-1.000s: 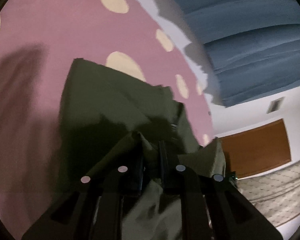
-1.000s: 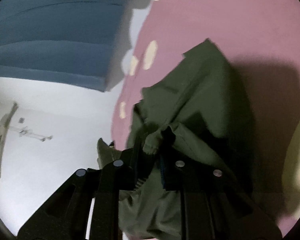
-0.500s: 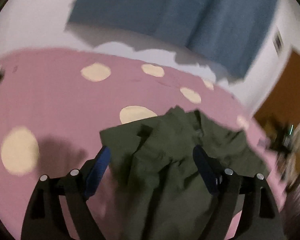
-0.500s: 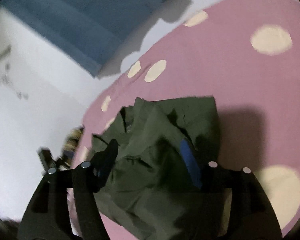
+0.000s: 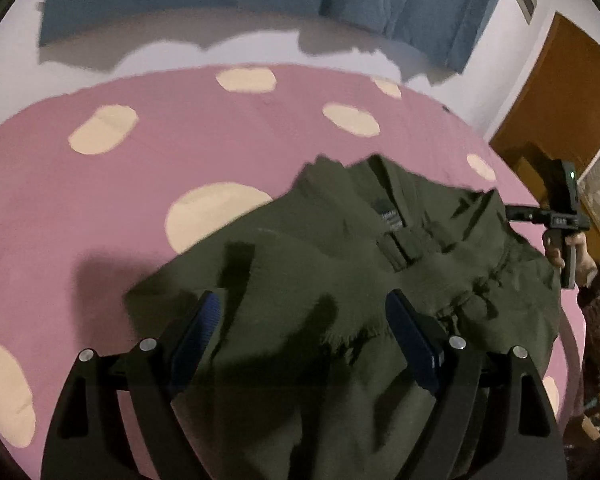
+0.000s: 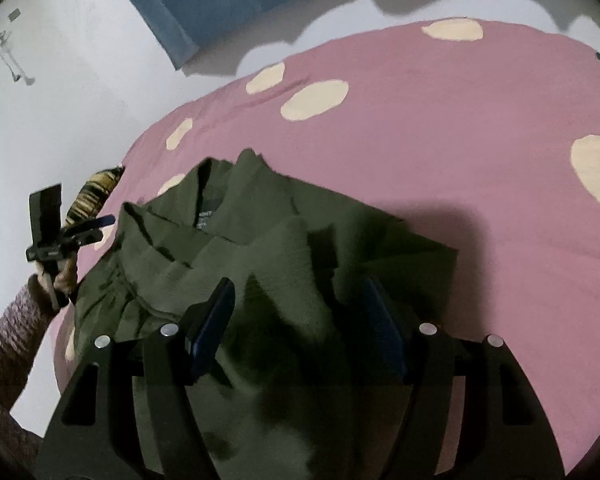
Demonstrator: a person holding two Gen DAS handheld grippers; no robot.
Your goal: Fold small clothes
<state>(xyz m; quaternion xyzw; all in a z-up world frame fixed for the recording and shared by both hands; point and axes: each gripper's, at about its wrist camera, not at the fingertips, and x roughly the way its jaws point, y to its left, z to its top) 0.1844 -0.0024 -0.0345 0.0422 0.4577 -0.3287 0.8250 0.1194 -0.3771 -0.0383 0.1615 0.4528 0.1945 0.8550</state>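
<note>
- Left gripper (image 5: pixel 304 332): jaws stand wide apart and grip nothing; the olive-green garment (image 5: pixel 340 264) lies crumpled beneath and beyond the blue pads (image 5: pixel 410 338), none of them pressing it
- Right gripper (image 6: pixel 300 320): jaws likewise spread and empty; garment lies under and ahead of them, on the pink spotted bedspread (image 6: pixel 460 120)

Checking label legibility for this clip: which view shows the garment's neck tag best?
The left wrist view: the neck tag sits near centre on the olive garment, unshadowed. The right wrist view shows the tag smaller, off to the left and foreshortened.
</note>
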